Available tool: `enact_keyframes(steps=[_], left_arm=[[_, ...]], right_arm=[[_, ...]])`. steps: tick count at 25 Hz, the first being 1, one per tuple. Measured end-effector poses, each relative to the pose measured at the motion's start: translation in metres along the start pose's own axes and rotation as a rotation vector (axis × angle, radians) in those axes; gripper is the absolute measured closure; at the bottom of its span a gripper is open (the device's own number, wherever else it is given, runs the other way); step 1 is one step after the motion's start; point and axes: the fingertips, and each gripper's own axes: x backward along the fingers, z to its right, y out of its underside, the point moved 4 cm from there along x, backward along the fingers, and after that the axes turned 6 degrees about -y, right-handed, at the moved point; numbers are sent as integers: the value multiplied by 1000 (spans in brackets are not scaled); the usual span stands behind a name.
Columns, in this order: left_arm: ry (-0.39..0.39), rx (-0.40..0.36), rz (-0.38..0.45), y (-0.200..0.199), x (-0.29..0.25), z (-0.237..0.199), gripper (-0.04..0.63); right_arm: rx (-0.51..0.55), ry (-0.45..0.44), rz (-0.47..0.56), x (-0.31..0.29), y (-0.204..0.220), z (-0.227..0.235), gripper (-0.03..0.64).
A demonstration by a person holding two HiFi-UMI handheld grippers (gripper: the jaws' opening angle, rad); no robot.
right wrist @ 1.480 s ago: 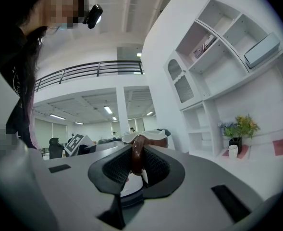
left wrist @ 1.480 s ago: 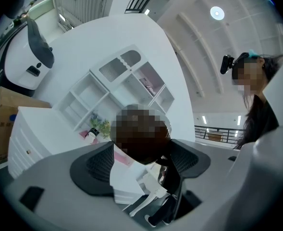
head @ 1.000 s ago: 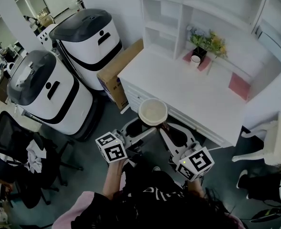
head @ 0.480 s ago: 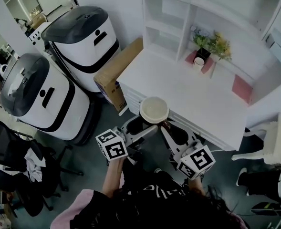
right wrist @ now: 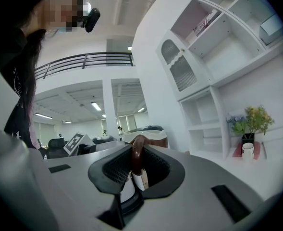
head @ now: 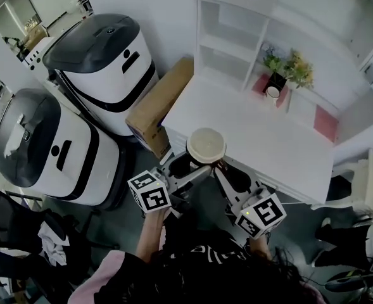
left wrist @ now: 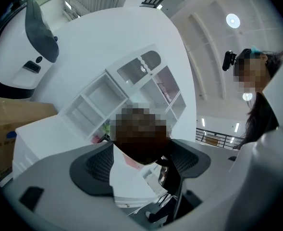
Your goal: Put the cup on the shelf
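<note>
The cup (head: 206, 145), brown outside and cream inside, hangs upright just over the front left edge of the white desk (head: 268, 138). Both grippers hold it. My left gripper (head: 187, 164) is shut on the cup's body (left wrist: 141, 148), which sits between its pads. The right gripper (head: 227, 171) is shut on the brown handle (right wrist: 137, 153), which stands pinched between its dark pads (right wrist: 116, 170). The white shelf unit (head: 233, 43) stands at the back of the desk, beyond the cup, with open compartments (right wrist: 213, 114).
A potted plant (head: 289, 68) and a small white cup (head: 273, 92) stand on a pink mat at the desk's back; another pink mat (head: 324, 123) lies to the right. Two large white-and-black machines (head: 104, 62) (head: 40, 144) and a cardboard box (head: 158, 106) stand left of the desk.
The view has drifted toward the desk and shelf, which now sit a little nearer the cup. Both grippers keep their hold on the cup.
</note>
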Motion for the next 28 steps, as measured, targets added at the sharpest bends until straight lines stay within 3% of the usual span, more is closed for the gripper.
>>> enact_keyframes(steps=[9,17,28], left_arm=[[49,-10,-56,-49,14,-61,229],[82,12,-89,-59,20,-94,227],[44,47,-103,-71,4,-112,227]], right_arm=[[-20,65,11,-77,3,-3,534],[-31,99,-14,-109,15,-3,534],[-61,106,-19,-127,14,20,534]])
